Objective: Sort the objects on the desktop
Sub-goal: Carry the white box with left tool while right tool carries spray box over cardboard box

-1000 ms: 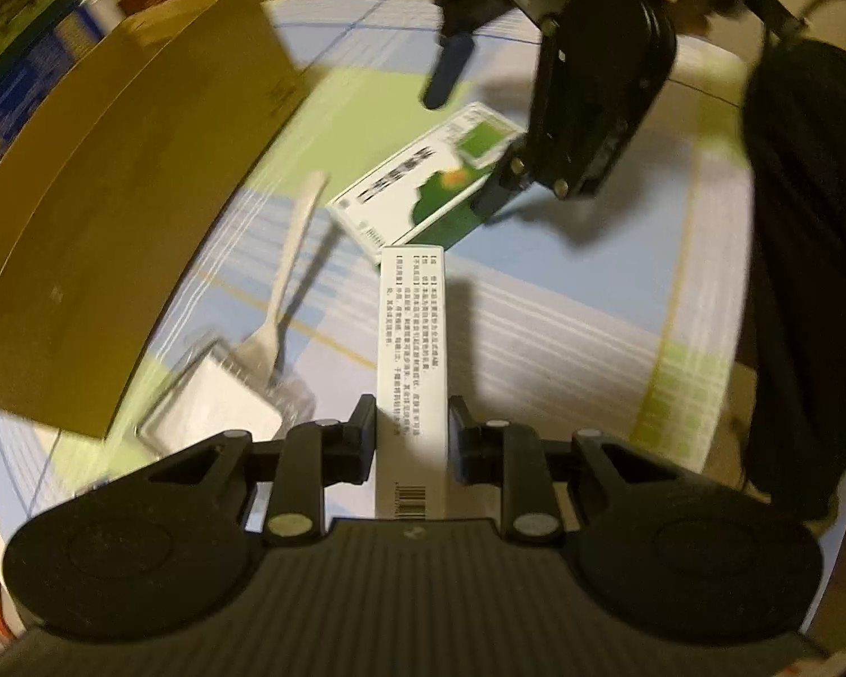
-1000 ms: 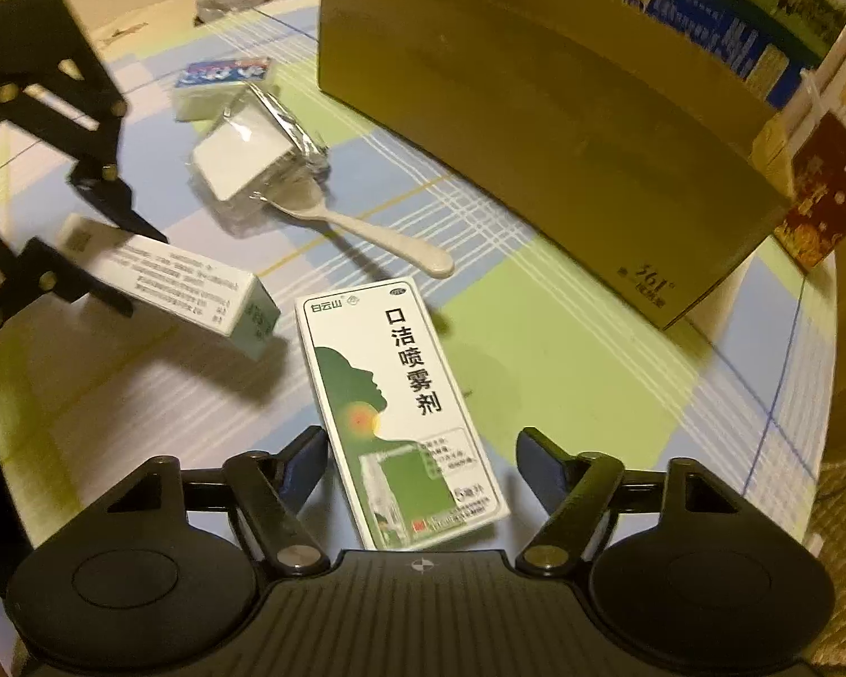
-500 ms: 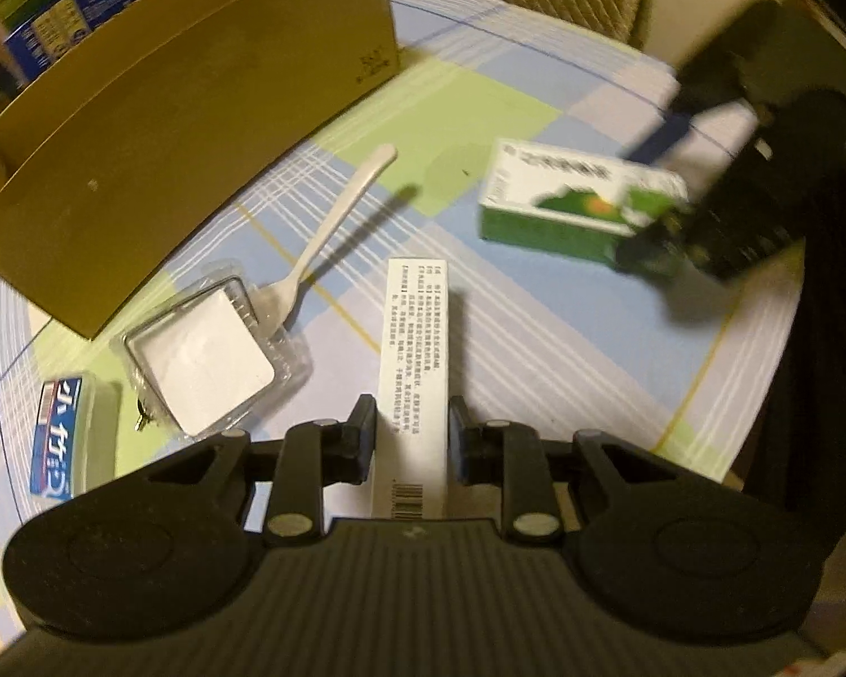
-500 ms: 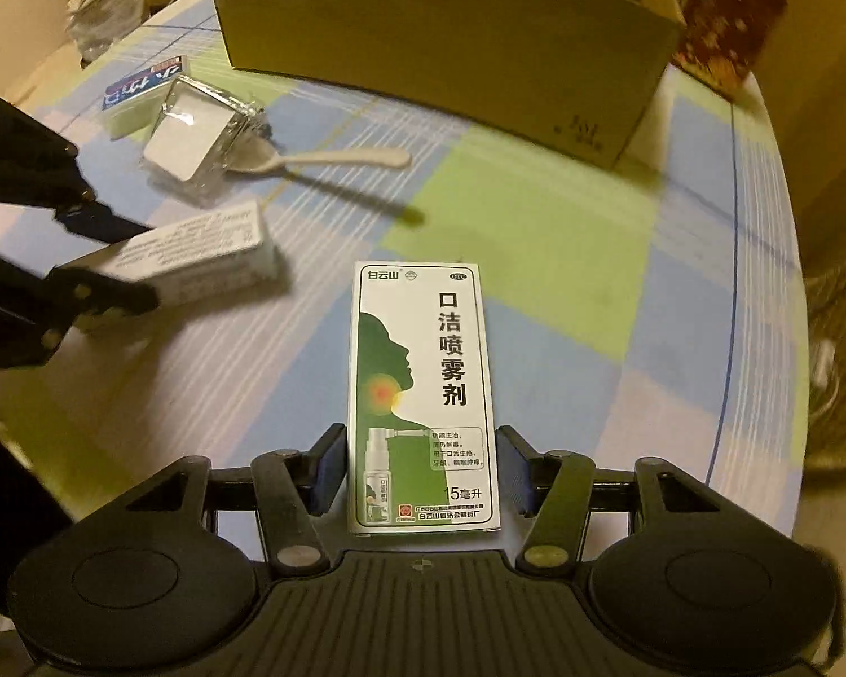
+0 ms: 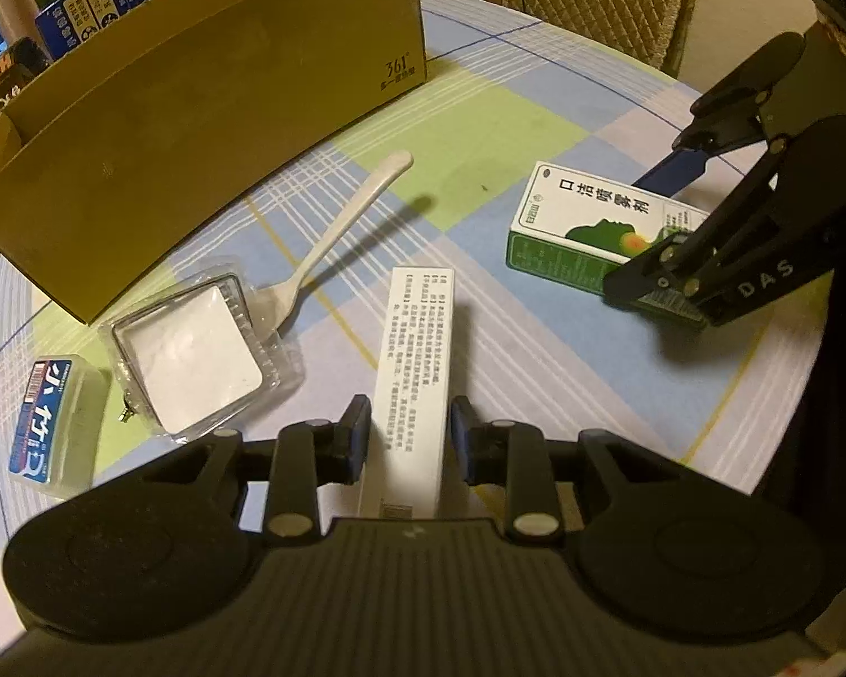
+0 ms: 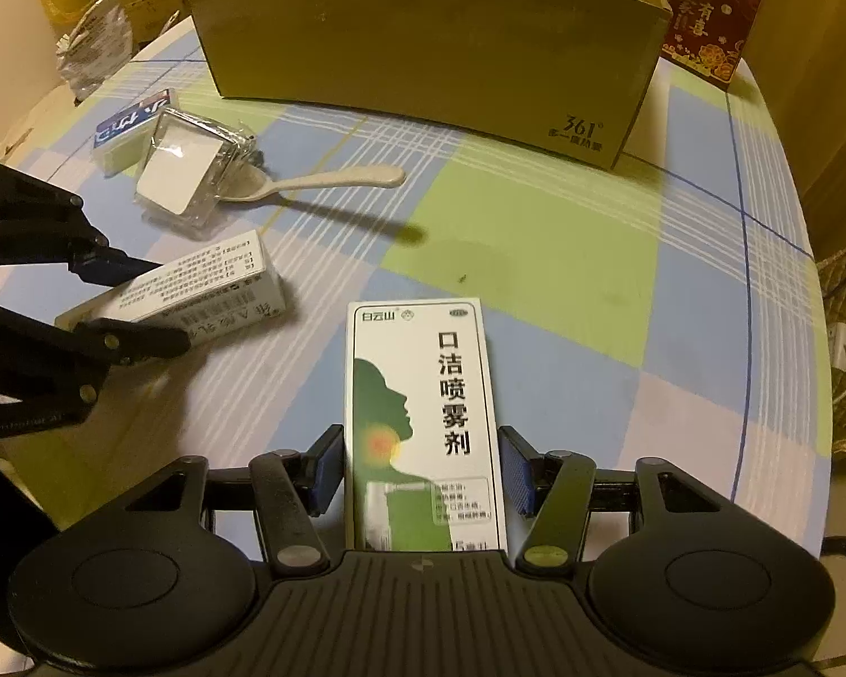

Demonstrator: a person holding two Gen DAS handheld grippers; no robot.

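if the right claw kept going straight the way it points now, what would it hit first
Probably the tablecloth: the right claw points steeply down, gripping the green box, whose far end would likely touch first. Beyond that lies bare cloth, then the cardboard box. Depth is hard to judge.

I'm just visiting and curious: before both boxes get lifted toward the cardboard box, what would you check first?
1. Left gripper on narrow white printed carton: jaws opening, grip cannot tell.
2. Right gripper shut on green-and-white spray carton: ok.
3. Open brown cardboard box upright, top open: ok.
4. Cream plastic spoon and clear plastic tray lie apart from both cartons: ok.
5. Room inside box: cannot tell.
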